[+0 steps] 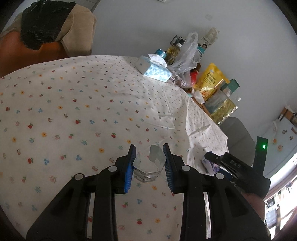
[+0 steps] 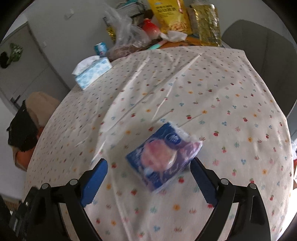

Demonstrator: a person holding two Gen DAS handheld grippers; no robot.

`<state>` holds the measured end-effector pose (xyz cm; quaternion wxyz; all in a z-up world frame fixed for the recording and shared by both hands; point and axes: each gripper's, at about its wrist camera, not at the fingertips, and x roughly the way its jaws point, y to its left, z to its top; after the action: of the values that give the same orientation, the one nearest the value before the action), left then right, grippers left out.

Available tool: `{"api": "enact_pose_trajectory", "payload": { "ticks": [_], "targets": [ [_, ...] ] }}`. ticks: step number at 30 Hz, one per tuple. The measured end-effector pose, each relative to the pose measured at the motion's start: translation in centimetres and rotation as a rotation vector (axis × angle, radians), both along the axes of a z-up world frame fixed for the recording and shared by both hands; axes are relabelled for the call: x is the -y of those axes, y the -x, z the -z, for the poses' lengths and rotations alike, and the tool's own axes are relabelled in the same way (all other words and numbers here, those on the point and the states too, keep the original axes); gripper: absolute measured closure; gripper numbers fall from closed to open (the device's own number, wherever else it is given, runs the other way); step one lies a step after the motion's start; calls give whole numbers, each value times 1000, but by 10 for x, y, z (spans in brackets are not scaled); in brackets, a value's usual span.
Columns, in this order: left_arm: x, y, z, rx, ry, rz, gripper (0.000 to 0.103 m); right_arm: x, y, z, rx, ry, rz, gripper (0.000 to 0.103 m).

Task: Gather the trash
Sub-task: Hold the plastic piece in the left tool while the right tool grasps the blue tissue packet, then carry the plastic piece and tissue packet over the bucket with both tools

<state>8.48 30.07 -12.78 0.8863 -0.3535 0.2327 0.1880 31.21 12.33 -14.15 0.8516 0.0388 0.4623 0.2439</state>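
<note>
My left gripper is shut on a crumpled clear plastic cup, held between the blue pads above the flowered tablecloth. My right gripper is open, its blue fingers on either side of a blue and purple snack wrapper that lies flat on the tablecloth. The wrapper sits just ahead of and between the fingertips, apart from both. The right gripper's black body also shows in the left wrist view, low at the right, with a bit of the wrapper beside it.
A tissue box stands at the table's far side. Behind it are a clear plastic bag, bottles, a yellow snack bag and a gold packet. A grey chair stands at the right edge.
</note>
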Motion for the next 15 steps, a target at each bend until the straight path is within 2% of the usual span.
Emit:
{"api": "enact_pose_trajectory", "payload": {
  "ticks": [1, 2, 3, 4, 5, 6, 9, 15],
  "targets": [
    [0, 0, 0, 0, 1, 0, 73, 0, -2, 0, 7, 18, 6, 21],
    [0, 0, 0, -1, 0, -2, 73, 1, -3, 0, 9, 31, 11, 32],
    [1, 1, 0, -1, -2, -3, 73, 3, -3, -1, 2, 26, 9, 48],
    [2, 1, 1, -5, -3, -4, 73, 7, -3, -1, -19, 8, -3, 56],
    [3, -1, 1, -7, -4, -3, 73, 11, -3, -1, -36, -6, -12, 70],
    [4, -1, 1, -8, -5, -2, 73, 14, -2, -1, -43, -17, -17, 77],
    [11, -2, -3, -9, -20, 3, 73, 24, 9, -6, -40, -34, -34, 86],
    [37, -4, -17, -6, -58, 38, 73, 57, 38, -15, -42, -98, -49, 88]
  ]
}}
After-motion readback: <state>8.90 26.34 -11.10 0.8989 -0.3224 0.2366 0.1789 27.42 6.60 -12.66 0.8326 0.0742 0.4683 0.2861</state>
